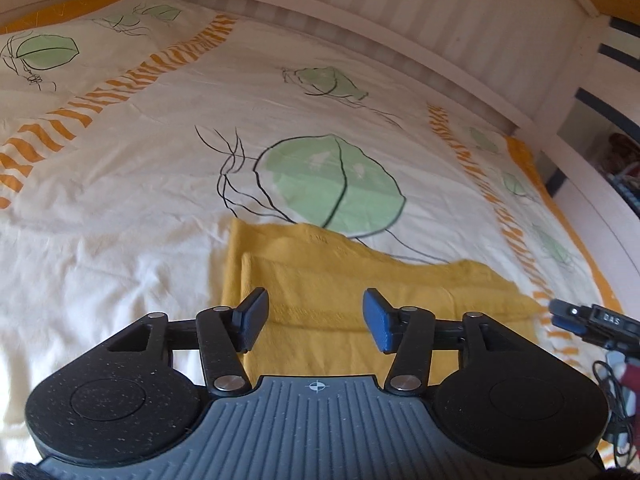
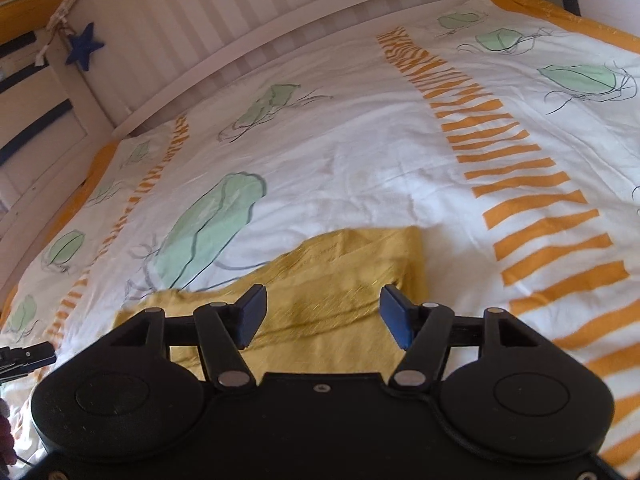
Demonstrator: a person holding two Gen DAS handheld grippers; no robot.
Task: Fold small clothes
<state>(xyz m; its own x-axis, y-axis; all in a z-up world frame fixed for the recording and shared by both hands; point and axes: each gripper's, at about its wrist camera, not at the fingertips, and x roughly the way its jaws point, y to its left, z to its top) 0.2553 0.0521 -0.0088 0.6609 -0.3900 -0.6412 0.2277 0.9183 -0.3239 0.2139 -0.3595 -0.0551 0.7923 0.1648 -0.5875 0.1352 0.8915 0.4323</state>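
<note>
From the left wrist camera, the left gripper is hovering over a folded yellow garment, its blue-padded jaws standing spread with nothing between them, the cloth lying below and beyond the fingertips. The garment is resting flat on a white bedspread printed with green leaves and orange stripes (one large green leaf is sitting just beyond the garment's far edge). A white slatted bed rail is running across the far side. The tip of the right gripper is poking in at the right edge, near the garment's right end.

From the right wrist camera, the right gripper is hanging over the same yellow garment, its jaws likewise spread and empty, the pads clear of the fabric. The garment is lying on the bedspread, between a long green leaf on the left and a band of orange stripes on the right. A blue star is hanging on the bed rail at far left.
</note>
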